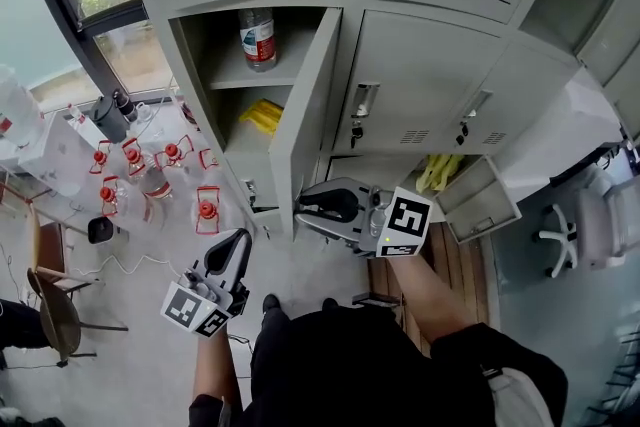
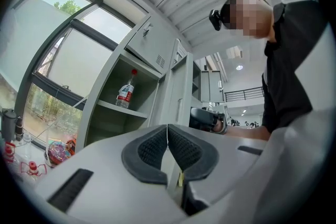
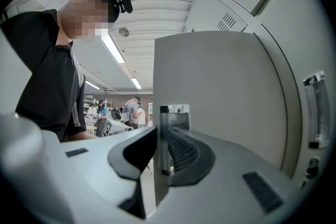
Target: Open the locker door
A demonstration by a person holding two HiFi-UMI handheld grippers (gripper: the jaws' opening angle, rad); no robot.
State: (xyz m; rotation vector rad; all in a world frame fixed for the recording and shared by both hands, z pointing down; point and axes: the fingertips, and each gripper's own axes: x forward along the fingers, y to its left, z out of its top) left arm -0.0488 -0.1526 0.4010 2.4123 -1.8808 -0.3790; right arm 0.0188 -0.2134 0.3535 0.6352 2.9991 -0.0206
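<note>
The grey locker door (image 1: 305, 105) stands swung out towards me, edge-on in the head view. Behind it the compartment holds a plastic bottle (image 1: 259, 37) on the upper shelf and something yellow (image 1: 262, 115) below. My right gripper (image 1: 300, 207) is at the door's free lower edge. In the right gripper view that door edge (image 3: 220, 92) sits between the jaws of the right gripper (image 3: 164, 139), and the pads press on it. My left gripper (image 1: 238, 237) hangs lower left, away from the locker. Its pads meet with nothing between them, as the left gripper view shows (image 2: 168, 131).
Several red-capped bottles (image 1: 150, 180) stand left of the locker below a window. A wooden chair (image 1: 55, 310) is at far left. Neighbouring doors have keys in their locks (image 1: 357, 130). A lower door (image 1: 480, 200) hangs open at right, next to a white office chair (image 1: 570, 235).
</note>
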